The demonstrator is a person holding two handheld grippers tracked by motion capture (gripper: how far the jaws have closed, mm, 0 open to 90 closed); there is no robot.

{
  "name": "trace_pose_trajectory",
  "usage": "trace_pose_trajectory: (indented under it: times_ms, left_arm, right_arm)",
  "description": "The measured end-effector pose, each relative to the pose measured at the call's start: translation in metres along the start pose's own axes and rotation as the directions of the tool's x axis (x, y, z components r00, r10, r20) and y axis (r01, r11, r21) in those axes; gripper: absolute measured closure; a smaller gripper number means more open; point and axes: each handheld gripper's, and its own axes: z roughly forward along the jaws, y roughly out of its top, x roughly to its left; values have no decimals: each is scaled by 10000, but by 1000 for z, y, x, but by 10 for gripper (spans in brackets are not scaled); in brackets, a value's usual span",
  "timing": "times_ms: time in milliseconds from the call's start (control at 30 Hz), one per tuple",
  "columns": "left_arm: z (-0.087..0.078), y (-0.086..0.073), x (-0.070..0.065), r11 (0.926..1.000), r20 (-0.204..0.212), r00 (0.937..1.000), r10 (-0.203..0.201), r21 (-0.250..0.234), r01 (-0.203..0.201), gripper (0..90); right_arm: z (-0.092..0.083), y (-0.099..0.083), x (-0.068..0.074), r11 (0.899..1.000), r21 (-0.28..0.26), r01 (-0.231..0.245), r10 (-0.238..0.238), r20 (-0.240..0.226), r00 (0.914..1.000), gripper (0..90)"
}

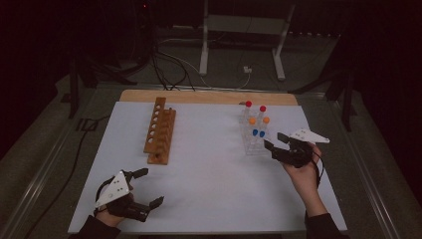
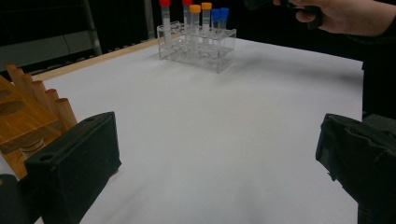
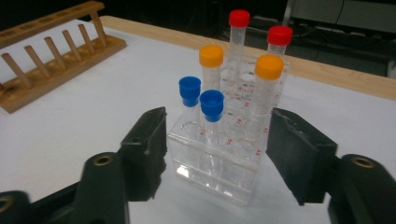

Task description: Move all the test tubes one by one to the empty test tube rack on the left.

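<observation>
Your right gripper (image 1: 272,141) is held level near the tabletop's right edge, jaws half open either side of the clear tube rack (image 3: 212,170), gripping nothing. Your left gripper (image 1: 149,186) rests at the near left corner, jaws wide and empty.

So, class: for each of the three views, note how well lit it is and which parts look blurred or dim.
High view: dim, dark surroundings, only the white table bright. Left gripper view: the near black jaws are soft, the clear rack sharper. Right gripper view: brightest; the capped tubes are crisp, the jaws slightly blurred.
</observation>
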Motion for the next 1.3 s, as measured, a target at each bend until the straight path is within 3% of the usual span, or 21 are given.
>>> trace_pose_trajectory:
  times_ms: [233,467,967,1300]
  left_arm:
    - [0,0,0,10000,-12,10000,-4,-3,4,4]
    - [0,0,0,10000,1,10000,-5,2,5,4]
    - [-1,-1,1,10000,-21,10000,-47,-18,47,4]
    - [0,-1,1,10000,13,10000,-28,4,28,5]
  right_arm:
    - [20,-1,1,9973,706,-213,216,-36,9998,477]
    - [34,-1,-1,9940,1056,-301,301,11,9995,548]
    - [52,-2,-3,9898,1401,-243,255,-71,9996,729]
    - [49,1,-4,9905,1374,-30,10,144,9999,765]
